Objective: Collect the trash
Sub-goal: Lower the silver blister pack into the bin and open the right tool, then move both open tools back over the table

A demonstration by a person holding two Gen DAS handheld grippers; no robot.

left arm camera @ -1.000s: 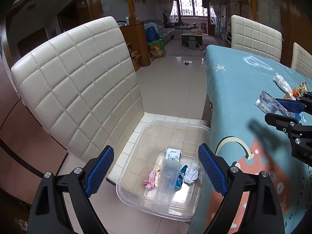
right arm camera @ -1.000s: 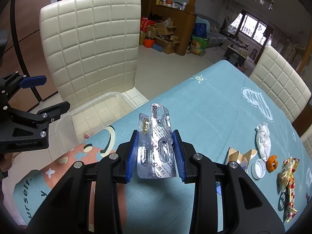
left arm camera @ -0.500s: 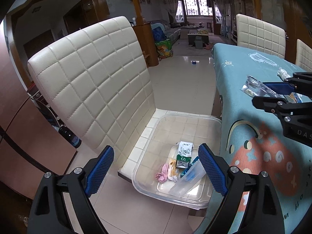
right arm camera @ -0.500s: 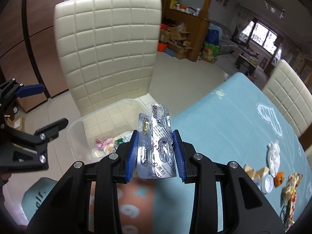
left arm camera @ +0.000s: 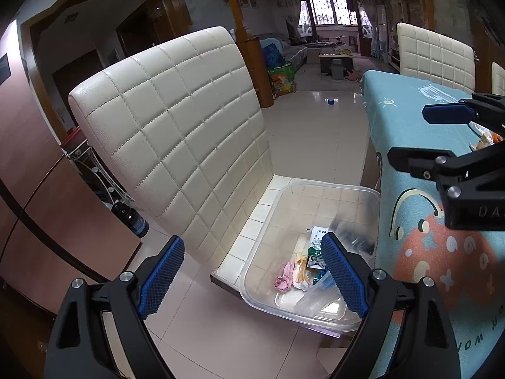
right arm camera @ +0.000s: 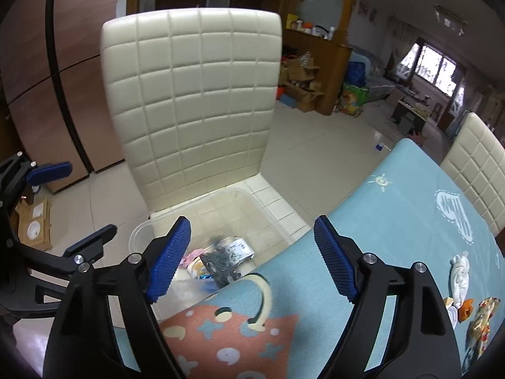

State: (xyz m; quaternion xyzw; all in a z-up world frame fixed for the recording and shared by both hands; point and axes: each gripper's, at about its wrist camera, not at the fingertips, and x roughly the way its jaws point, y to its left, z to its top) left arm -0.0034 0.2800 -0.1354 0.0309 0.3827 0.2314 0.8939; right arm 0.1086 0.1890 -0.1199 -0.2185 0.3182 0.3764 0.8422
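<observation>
My right gripper has just been opening, empty, silver blister pack dropping into the clear plastic bin; left gripper wide, empty; pack may catch the bin's table-side rim.

A home: quilted dining chair; clothed table; sofa beyond.

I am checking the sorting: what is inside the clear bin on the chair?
The clear bin holds a pink wrapper, a green-white packet and a blister pack; the lower items are covered.
</observation>
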